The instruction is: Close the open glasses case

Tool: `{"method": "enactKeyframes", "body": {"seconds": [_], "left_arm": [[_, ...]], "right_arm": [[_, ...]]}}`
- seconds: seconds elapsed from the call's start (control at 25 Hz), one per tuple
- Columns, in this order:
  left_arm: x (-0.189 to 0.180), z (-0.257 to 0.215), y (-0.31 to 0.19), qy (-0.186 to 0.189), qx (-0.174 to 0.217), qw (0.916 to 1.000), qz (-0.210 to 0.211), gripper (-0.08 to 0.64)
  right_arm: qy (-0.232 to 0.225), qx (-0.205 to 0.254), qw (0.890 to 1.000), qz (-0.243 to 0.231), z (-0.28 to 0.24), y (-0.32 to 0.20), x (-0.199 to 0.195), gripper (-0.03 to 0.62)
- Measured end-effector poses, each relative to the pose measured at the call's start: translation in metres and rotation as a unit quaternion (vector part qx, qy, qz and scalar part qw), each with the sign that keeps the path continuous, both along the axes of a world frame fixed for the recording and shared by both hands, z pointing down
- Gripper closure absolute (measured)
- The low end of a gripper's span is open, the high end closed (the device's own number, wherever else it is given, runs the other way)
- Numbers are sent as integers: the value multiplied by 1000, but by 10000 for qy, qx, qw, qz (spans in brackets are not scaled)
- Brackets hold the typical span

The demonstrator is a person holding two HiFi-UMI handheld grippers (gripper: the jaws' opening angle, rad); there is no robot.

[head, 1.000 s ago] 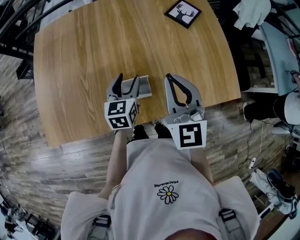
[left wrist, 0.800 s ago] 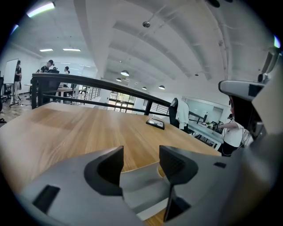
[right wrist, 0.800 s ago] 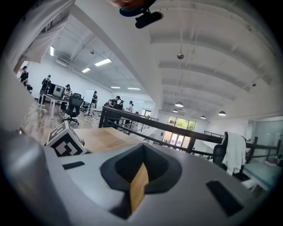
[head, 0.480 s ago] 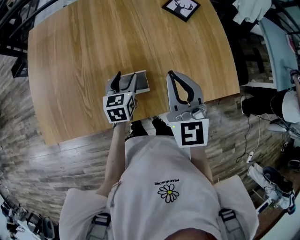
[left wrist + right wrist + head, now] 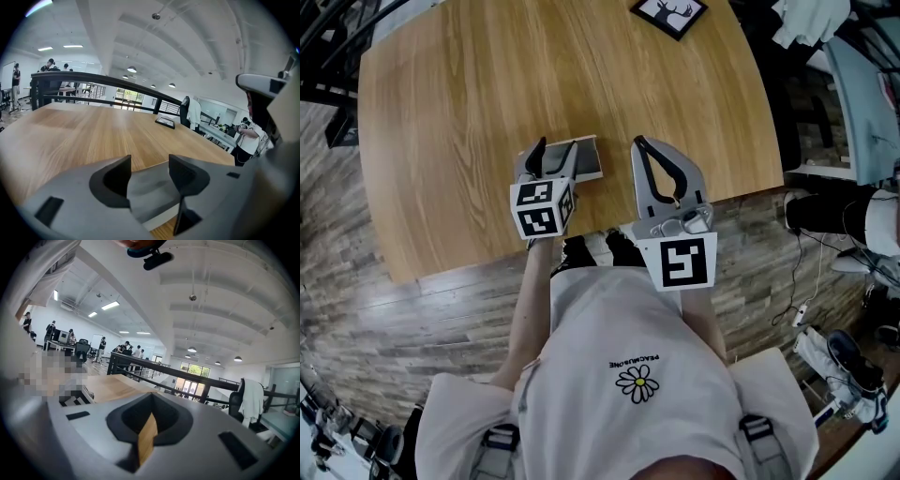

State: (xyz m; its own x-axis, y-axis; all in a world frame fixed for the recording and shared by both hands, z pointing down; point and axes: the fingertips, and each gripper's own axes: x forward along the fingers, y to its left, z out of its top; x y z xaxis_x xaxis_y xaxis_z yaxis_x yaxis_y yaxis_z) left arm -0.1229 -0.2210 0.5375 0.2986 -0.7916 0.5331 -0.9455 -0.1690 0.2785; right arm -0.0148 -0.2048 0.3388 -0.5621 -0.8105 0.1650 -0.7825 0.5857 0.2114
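The grey glasses case [image 5: 585,159] lies flat near the table's front edge. In the left gripper view the glasses case [image 5: 152,187] fills the gap between the jaws, its pale rim showing below. I cannot tell how far its lid is down. My left gripper [image 5: 553,150] is open, with its jaws on either side of the case's left end. In its own view the left gripper [image 5: 150,164] holds nothing. My right gripper [image 5: 638,143] is shut and empty just right of the case. In its own view the right gripper [image 5: 151,401] shows only wood past its jaws.
The round wooden table [image 5: 487,84] carries a black-framed deer picture [image 5: 668,11] at its far right, also seen as the picture [image 5: 165,122] in the left gripper view. The table's front edge runs just below both grippers. A railing and people stand beyond the table.
Almost nothing has changed: both grippers hold their places by the case, and the head view has shifted only slightly.
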Motion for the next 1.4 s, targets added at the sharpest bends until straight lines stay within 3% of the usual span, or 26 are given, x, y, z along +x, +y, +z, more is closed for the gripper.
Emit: {"method": "enactKeyframes", "body": {"seconds": [0.56,0.92,1.4], "left_arm": [[13,-3,34,-94,-226,9997,35,311],[17,7,52,87,-394,9989,-220,311],[23,29,65,-110,-712,9974,-76,311]], "right_arm": [[-191,114,9976,-651,-12,14,-27,584],[-237,6,9932,-1141,-13,30,-41,584],[-253,-16,9932,-1134,-10,30,-39,584]]}}
